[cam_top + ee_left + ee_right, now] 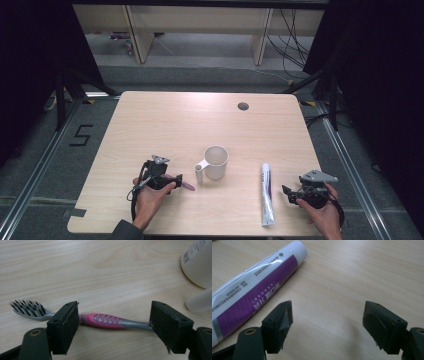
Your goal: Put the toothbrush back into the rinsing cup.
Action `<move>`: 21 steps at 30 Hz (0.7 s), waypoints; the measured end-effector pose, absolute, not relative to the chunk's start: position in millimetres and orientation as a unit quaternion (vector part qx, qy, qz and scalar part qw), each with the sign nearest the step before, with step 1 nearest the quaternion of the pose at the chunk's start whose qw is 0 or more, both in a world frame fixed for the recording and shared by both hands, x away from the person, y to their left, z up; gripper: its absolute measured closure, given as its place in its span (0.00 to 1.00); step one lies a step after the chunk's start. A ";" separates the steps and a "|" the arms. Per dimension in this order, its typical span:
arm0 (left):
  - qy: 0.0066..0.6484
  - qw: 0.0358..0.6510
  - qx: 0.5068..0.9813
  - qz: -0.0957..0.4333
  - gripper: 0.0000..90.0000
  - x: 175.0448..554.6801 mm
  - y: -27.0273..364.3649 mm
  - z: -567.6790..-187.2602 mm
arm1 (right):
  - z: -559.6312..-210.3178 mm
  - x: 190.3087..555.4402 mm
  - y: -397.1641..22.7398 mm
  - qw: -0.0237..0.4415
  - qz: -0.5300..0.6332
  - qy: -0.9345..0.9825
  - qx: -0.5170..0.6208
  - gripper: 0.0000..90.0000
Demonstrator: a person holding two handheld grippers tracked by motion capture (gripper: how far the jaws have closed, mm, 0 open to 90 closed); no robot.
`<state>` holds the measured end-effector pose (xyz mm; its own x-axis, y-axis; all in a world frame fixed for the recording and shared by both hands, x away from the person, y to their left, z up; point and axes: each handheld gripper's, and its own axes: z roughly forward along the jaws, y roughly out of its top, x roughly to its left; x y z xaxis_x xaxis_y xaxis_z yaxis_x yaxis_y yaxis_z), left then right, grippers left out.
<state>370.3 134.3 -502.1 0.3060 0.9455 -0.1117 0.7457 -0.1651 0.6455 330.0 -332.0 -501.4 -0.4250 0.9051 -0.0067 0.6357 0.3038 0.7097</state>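
Toothbrush point(105, 320) flat on desk point(165, 120), near left, pink grip between jaws of left gripper point(113, 326), jaws spread, pads clear of handle. White mug point(215, 162) just right of it. Toothpaste tube point(267, 194) farther right; right gripper point(327, 323) beside tube, jaws released, empty.

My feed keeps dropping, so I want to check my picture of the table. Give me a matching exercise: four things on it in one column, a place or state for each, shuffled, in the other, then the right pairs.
Things
1. pink and grey plastic toothbrush
2. white plastic cup with a side holder
3. white and purple toothpaste tube
4. right gripper

Places or states
A. stands upright mid-table
B. jaws open over bare wood
C. lies flat between the left gripper's open jaws
D. lies lengthwise, just left of the right gripper

Pairs: 1-C, 2-A, 3-D, 4-B
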 end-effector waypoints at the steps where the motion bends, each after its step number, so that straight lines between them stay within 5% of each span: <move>1: 0.565 0.305 0.750 0.162 0.26 370.9 133.1 -502.8 | -501.4 330.0 -332.0 0.209 0.323 0.780 0.494 0.28; 8: 0.550 0.282 0.767 0.173 0.27 371.3 128.4 -508.7 | -501.6 330.4 -332.6 0.210 0.325 0.781 0.490 0.28; 21: 0.486 0.266 0.819 0.149 0.66 365.0 144.6 -497.8 | -502.1 332.3 -334.2 0.218 0.330 0.785 0.477 0.28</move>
<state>365.0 144.6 -497.8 0.4822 0.8759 -0.0146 0.7168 -0.3850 0.5813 332.3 -334.2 -502.1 -0.4506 0.8923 -0.0279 0.6047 0.3281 0.7257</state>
